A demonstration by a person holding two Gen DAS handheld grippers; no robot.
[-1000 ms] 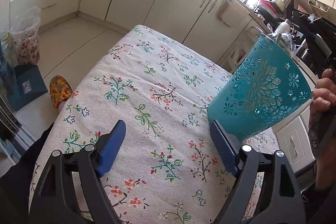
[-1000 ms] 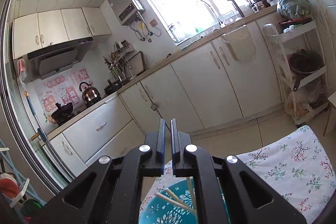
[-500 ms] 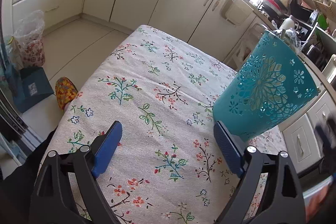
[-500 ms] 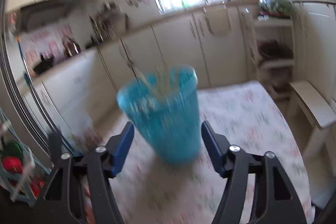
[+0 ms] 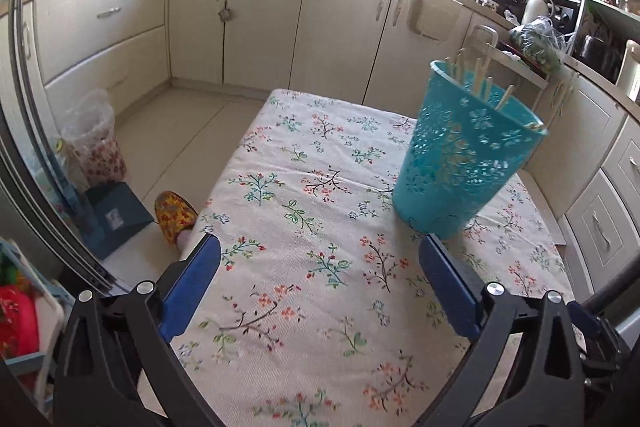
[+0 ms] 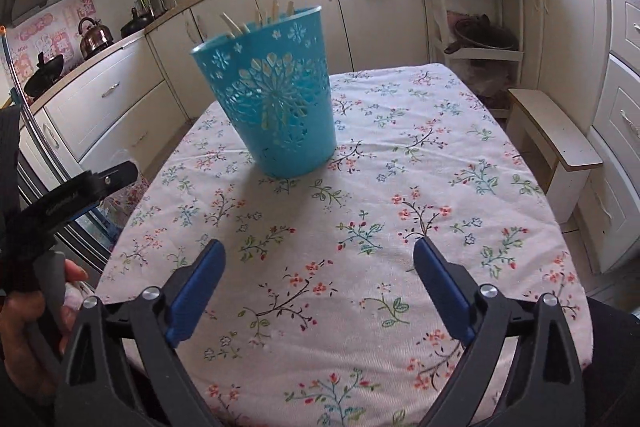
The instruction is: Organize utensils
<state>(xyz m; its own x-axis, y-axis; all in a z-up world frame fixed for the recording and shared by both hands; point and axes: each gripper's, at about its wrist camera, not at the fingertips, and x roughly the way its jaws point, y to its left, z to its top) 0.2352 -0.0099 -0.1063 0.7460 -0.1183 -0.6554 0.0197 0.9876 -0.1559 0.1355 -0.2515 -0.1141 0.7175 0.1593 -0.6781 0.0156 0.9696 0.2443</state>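
A teal perforated plastic holder (image 6: 276,95) stands upright on the flowered tablecloth (image 6: 360,227), with several wooden chopsticks (image 6: 256,19) poking above its rim. In the left wrist view the holder (image 5: 460,155) stands just beyond my right finger, apart from it, and the chopsticks (image 5: 480,75) show at its top. My left gripper (image 5: 320,251) has its jaws opening wide over bare cloth, nothing between them. My right gripper (image 6: 320,251) is pulled back from the holder, jaws opening, nothing between them. A hand on the left gripper's handle (image 6: 52,215) shows at the left edge.
Cream kitchen cabinets (image 5: 272,27) run behind the table. A slippered foot (image 5: 174,215), a blue box (image 5: 116,219) and a bagged bin (image 5: 92,139) sit on the floor at the left. A white stool (image 6: 556,143) and a shelf rack (image 6: 476,27) stand to the right of the table.
The right gripper, shut above the holder a second ago, has opened and drawn back low over the table. The left gripper rose and widened, and the holder now stands upright on its own.
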